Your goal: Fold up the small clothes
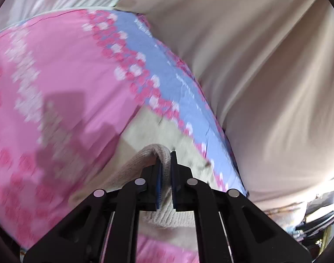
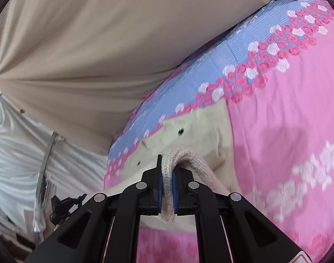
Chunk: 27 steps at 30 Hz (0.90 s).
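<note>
A small cream knit garment (image 1: 149, 131) lies on a pink and blue flowered bedsheet (image 1: 57, 76). My left gripper (image 1: 165, 171) is shut on its pale ribbed knit hem (image 1: 132, 166), which loops up over the jaws. In the right wrist view the same garment (image 2: 195, 129) shows dark buttons, and my right gripper (image 2: 167, 175) is shut on the ribbed hem (image 2: 186, 153), folded over the jaws. The bedsheet (image 2: 276, 120) fills the right of that view. Both grippers hold the hem raised over the garment's body.
A beige curtain (image 1: 265, 65) hangs beyond the bed edge, and it also shows in the right wrist view (image 2: 90, 43). White shiny fabric (image 2: 18, 142) and a metal pole (image 2: 46, 153) stand at lower left there. Clutter sits at the left view's lower right (image 1: 315, 219).
</note>
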### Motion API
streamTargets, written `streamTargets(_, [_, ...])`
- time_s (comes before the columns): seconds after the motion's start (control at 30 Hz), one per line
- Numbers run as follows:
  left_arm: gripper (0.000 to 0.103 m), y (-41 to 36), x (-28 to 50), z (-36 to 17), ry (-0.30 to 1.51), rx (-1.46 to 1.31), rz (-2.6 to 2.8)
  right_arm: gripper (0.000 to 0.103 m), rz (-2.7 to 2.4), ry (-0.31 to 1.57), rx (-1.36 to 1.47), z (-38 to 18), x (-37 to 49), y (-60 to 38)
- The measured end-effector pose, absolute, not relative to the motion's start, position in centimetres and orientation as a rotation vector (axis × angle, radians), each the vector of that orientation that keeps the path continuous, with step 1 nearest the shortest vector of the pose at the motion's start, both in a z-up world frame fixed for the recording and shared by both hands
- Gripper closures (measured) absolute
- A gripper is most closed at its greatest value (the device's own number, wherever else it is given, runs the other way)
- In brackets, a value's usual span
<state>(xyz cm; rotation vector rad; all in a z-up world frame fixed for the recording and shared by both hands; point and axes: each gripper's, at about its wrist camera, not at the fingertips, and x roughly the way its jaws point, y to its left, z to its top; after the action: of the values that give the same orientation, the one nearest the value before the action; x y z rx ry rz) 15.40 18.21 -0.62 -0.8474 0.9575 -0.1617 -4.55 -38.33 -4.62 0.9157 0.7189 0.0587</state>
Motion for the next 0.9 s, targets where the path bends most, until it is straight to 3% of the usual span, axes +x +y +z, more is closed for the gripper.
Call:
streamTargets(0.47, [0.097,13.5,27.7,-9.0,1.091,-0.739,-0.016,0.097,-0.113,0.846,1.047,-13.5,5.9,-42.2])
streamTargets(0.67, [0.090,12.3,29.2,-12.4,1.110,-0.675,0.019,0.087,-0.095,0.842,1.074,-13.9,6.9,-42.5])
streamTargets(0.73, [0.084,12.7,28.7,-11.8,1.083,-0.708,-0.019,0.082,-0.073,0.807,1.067,-12.5,6.3,-42.3])
streamTargets(0.77, [0.074,13.0,28.2,-11.1,1.064,-0.723,-0.036,0.077,-0.051,0.787,1.055,-11.8,5.9,-42.1])
streamTargets(0.8, [0.060,13.4,27.6,-10.5,1.041,-0.720,-0.038,0.066,-0.046,0.778,1.034,-11.3,5.5,-41.9])
streamTargets(0.83, [0.054,13.9,27.1,-9.9,1.024,-0.704,-0.024,0.056,-0.076,0.755,0.993,-10.5,4.8,-41.8])
streamTargets(0.87, [0.046,14.3,26.6,-9.3,1.003,-0.690,-0.014,0.037,-0.103,0.719,0.972,-9.9,4.1,-41.8])
streamTargets(0.9, [0.044,14.9,25.8,-8.8,0.981,-0.671,-0.006,0.033,-0.111,0.683,0.979,-9.6,3.4,-42.2])
